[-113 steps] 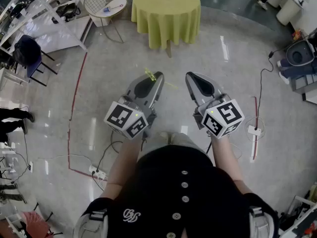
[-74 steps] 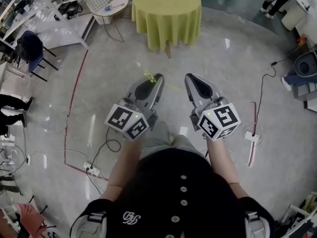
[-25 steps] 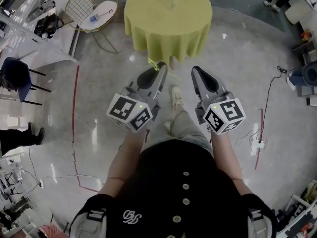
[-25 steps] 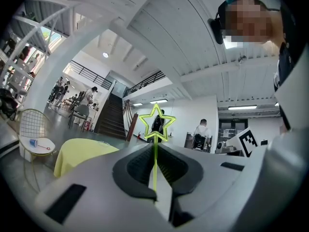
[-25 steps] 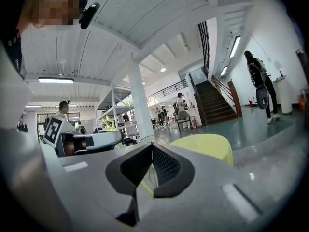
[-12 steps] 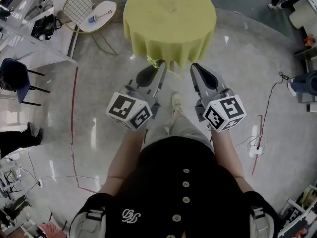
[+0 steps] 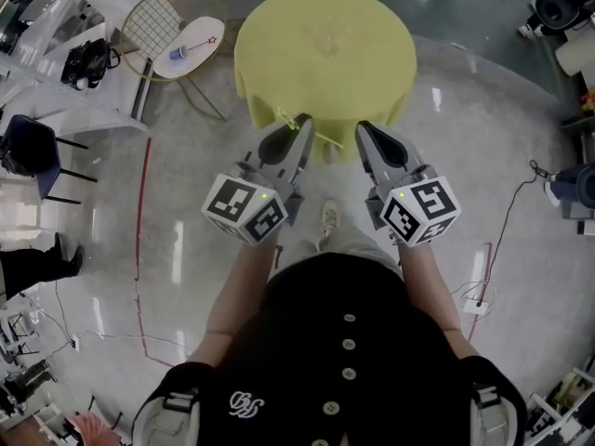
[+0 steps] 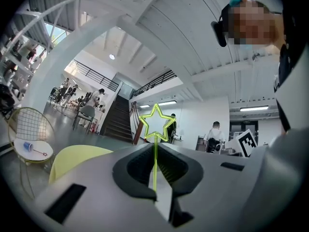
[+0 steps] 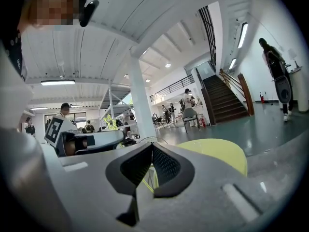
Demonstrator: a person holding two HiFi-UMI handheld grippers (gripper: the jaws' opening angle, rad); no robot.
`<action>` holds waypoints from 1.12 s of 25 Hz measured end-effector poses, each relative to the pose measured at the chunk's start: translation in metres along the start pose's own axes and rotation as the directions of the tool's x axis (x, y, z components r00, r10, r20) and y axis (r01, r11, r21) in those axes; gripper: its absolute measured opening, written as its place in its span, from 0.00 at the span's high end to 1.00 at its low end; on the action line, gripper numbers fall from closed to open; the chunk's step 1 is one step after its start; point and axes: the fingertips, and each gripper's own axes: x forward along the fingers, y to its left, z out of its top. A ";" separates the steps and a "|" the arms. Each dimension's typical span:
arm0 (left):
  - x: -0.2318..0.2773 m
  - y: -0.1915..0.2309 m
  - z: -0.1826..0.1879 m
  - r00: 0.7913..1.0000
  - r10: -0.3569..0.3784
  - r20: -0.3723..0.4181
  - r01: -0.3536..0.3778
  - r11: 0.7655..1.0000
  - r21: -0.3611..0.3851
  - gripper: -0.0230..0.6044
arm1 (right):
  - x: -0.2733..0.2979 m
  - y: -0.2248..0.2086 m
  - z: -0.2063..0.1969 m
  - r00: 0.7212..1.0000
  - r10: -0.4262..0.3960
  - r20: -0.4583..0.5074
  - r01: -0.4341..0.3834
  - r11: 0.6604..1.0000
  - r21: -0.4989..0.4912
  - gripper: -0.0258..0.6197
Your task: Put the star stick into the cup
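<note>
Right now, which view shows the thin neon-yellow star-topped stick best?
The left gripper view: the thin neon-yellow star-topped stick stands upright, pinched in the left gripper's shut jaws, its star outline whole. The head view shows only a faint yellow sliver at that gripper's tip. The right gripper view shows a small yellow-green shape off to its left.

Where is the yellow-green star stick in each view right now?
Head view: thin yellow-green star-topped stick, centre, at the left gripper tip.
Left gripper view: stick centre, upright, clamped in its jaws.
Right gripper view: star small, left of centre.
Shared landmark: round yellow-clothed table.
</note>
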 end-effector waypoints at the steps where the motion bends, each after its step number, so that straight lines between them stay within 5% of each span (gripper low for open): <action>1: 0.008 0.003 0.002 1.000 0.004 -0.001 -0.004 1.000 0.001 0.93 | 0.006 -0.006 0.004 1.000 0.004 0.001 -0.004 1.000 0.000 0.95; 13: 0.088 0.032 0.007 0.999 0.048 0.015 -0.048 0.999 0.025 0.93 | 0.054 -0.078 0.027 0.998 0.060 -0.004 -0.060 0.998 -0.001 0.95; 28: 0.104 0.047 -0.001 0.996 0.087 0.005 -0.087 0.996 0.009 0.93 | 0.066 -0.089 0.032 0.994 0.107 -0.015 -0.107 0.994 0.005 0.96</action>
